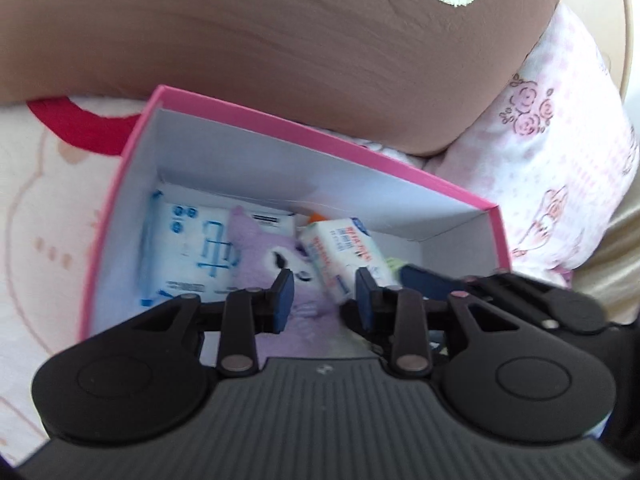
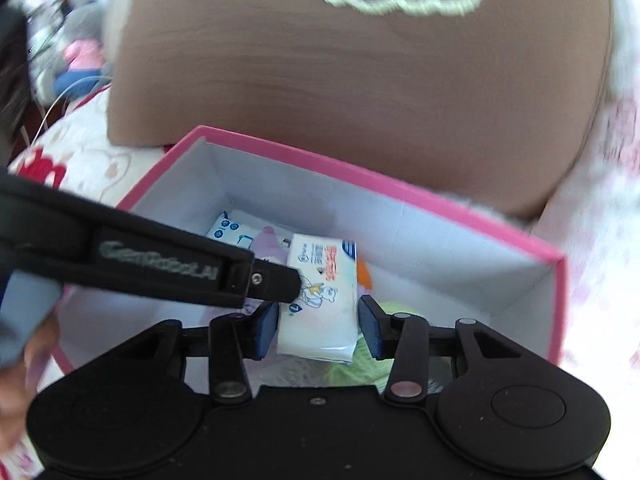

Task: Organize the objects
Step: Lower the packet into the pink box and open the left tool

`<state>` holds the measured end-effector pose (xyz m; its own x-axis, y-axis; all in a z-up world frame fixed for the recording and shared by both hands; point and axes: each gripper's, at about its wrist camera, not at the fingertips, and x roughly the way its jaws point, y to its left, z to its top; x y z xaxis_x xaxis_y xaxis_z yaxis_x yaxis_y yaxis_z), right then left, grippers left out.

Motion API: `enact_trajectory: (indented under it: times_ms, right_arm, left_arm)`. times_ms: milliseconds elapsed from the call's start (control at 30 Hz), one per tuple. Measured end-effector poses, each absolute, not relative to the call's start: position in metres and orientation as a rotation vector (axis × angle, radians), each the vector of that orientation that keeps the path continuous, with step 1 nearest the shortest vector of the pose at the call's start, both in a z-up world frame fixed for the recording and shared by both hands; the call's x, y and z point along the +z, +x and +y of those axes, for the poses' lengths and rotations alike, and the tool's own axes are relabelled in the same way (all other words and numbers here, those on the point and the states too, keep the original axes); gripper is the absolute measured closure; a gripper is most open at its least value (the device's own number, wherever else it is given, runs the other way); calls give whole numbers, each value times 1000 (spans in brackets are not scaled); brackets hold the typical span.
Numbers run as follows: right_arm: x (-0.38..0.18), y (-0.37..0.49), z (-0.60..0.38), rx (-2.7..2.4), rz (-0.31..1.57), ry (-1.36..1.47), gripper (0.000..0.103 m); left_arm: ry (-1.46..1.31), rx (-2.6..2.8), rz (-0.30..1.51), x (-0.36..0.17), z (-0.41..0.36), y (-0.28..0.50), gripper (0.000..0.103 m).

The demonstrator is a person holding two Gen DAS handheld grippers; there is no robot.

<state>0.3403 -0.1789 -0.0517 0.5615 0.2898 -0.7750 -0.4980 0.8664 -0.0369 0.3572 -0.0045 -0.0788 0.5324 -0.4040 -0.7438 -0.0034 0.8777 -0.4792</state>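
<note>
Hovering over the pink box [image 2: 360,172], both hand-held grippers gape, the right [image 2: 318,326] straddling a tissue pack [image 2: 320,300].

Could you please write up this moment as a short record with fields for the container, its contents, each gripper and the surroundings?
container: pink box, white inside, open top
contents: blue-and-white tissue pack, purple plush, small wipes pack, something green
left gripper: open above the plush, holding nothing
right gripper: open, the wipes pack between its pads, not pressed
surroundings: brown cushion behind the box, on pink patterned bedding
</note>
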Motion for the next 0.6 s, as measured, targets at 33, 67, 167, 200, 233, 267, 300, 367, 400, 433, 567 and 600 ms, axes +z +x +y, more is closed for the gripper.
enact_trajectory:
  times_ms: [33,67,167,200,233,267,300,367,400,433,567,600]
  right_arm:
    - [-52,340,-179,470,857,-265,49]
    - [-48,331,-184,461,830,-249,48]
    - [-42,316,-194,442,809,-202,48]
    - [-42,316,-194,442,809,-202,48]
    - [-40,311,-200,432,814,-152,48]
    - [-39,306,-205,430,821,-101,48]
    - [-39,300,-210,431,820,-59,48]
    - [-37,288,-217,428,805,-16,48]
    - [-36,282,-219,425,804,-12,48]
    - [-31,272,-222,423,808,0,48]
    - [-24,260,-224,415,812,-4,47]
    - [-22,255,-224,411,813,-8,47]
  left_arm:
    - [-458,-248,988,-76,-2,355,67]
    - [-458,-241,988,-73,1,353,66]
    - [-357,-199,962,-57,0,339,62]
    - [-327,-188,953,-53,0,334,61]
    - [-309,-184,951,-49,1,330,61]
    - [-302,-189,956,-47,1,327,60]
    - [-296,-198,967,-45,2,324,59]
    - [-258,-186,991,-40,2,316,59]
    - [-238,-180,997,-37,2,312,59]
    - [-228,-181,1002,-34,3,305,59]
    - [-215,-186,997,-20,10,278,56]
    - [-200,-178,991,-17,11,268,56]
